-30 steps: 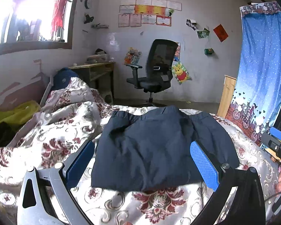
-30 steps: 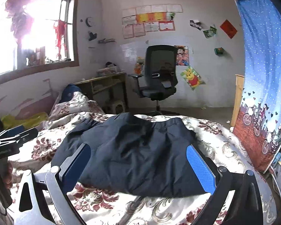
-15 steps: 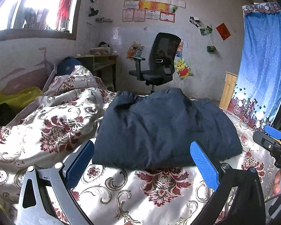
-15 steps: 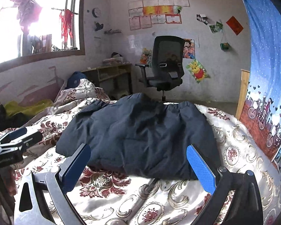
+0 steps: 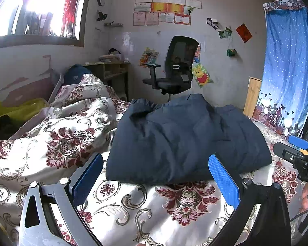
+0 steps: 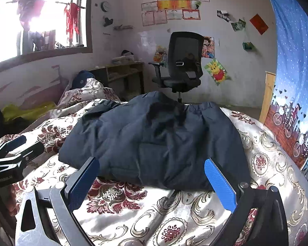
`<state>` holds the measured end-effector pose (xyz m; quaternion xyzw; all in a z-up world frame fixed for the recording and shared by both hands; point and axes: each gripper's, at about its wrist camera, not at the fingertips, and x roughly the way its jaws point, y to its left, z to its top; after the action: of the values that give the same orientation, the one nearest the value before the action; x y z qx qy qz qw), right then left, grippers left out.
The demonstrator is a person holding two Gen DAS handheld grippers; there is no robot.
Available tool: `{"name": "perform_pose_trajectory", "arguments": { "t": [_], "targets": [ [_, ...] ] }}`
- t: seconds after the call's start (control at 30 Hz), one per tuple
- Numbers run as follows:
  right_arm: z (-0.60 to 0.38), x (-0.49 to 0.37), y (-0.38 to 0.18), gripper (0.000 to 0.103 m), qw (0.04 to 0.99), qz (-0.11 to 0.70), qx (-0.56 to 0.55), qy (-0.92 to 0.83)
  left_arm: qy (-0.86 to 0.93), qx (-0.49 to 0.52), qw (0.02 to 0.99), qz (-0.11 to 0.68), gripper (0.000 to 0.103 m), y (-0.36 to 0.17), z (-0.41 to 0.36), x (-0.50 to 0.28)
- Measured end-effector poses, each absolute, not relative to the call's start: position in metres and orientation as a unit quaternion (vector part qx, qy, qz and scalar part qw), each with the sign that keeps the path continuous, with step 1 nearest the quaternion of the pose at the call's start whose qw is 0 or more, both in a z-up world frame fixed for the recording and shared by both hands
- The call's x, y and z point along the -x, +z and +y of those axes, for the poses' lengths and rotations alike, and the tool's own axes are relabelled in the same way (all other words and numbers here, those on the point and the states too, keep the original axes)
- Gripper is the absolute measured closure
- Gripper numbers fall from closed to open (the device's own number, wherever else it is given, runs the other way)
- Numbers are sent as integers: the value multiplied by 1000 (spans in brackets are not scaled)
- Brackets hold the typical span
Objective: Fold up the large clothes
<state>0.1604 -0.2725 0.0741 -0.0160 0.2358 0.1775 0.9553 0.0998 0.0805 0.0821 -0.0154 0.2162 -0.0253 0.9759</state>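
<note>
A dark navy garment point(image 5: 184, 141) lies folded into a thick, puffy bundle on the floral bedspread point(image 5: 121, 203); the right wrist view shows the garment point(image 6: 154, 141) from the other side. My left gripper point(image 5: 156, 174) hangs open just short of its near edge, nothing between the blue pads. My right gripper point(image 6: 152, 176) is open too, a little back from the bundle's front fold. Each gripper shows at the edge of the other's view: the right gripper point(image 5: 297, 149) and the left gripper point(image 6: 14, 149).
A black office chair point(image 5: 174, 69) stands past the bed's far end, a wooden desk point(image 5: 110, 71) to its left. Rumpled bedding point(image 5: 78, 110) and a yellow-green cloth point(image 5: 14, 108) lie at the left. A blue curtain point(image 5: 287, 65) hangs on the right.
Both grippers have dropped lower and drawn back slightly from the garment. The bundle now looks taller and lies still on the bed.
</note>
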Motion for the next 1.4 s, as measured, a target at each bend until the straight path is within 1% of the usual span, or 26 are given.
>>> {"name": "perform_pose_trajectory", "arguments": {
  "t": [0.3, 1.4],
  "targets": [
    [-269, -162, 73, 0, 955, 239, 18, 177, -26, 27, 975, 218, 2, 78, 86, -101],
    [-270, -163, 73, 0, 955, 242, 12, 174, -30, 15, 976, 217, 2, 76, 80, -97]
  ]
}}
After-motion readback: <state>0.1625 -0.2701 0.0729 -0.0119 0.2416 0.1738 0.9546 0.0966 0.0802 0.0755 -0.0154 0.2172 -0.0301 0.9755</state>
